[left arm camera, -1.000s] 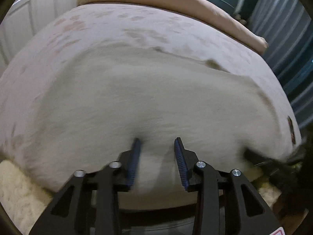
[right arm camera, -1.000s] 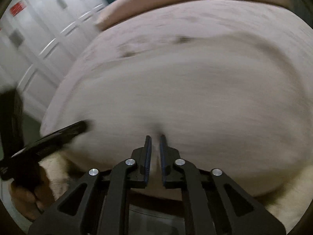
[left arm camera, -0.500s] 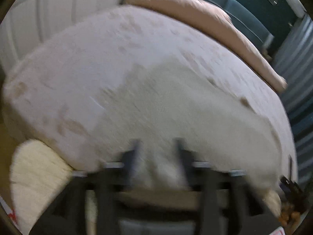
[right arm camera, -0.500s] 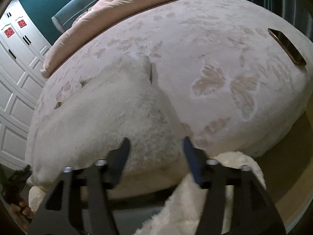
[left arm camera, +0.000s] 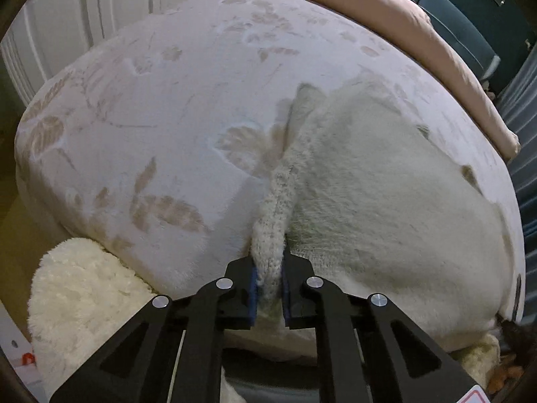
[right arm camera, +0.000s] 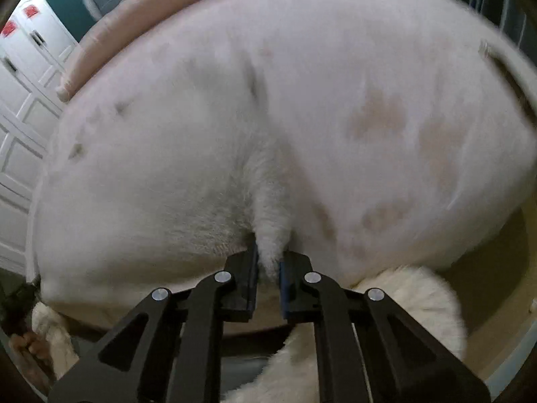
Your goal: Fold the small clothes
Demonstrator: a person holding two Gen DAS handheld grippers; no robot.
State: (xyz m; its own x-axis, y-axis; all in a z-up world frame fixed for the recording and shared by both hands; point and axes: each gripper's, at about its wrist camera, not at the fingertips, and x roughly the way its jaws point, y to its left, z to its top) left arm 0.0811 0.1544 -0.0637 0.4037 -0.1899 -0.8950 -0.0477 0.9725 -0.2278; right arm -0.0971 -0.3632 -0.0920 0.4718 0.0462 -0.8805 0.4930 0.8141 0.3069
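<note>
Left gripper (left arm camera: 269, 283): jaws just closed, now pinching bunched near corner of fuzzy white garment (left arm camera: 386, 194). Garment spread flat on bed (left arm camera: 151, 107), right of gripper, near front edge; pinched fold runs away from jaws. Right gripper (right arm camera: 268, 273): jaws just closed too, clamped on other near corner of garment (right arm camera: 151, 174); view blurred. Pink pillow (left arm camera: 386, 10) along far edge. White shaggy rug (left arm camera: 77, 288) on floor below bed.
</note>
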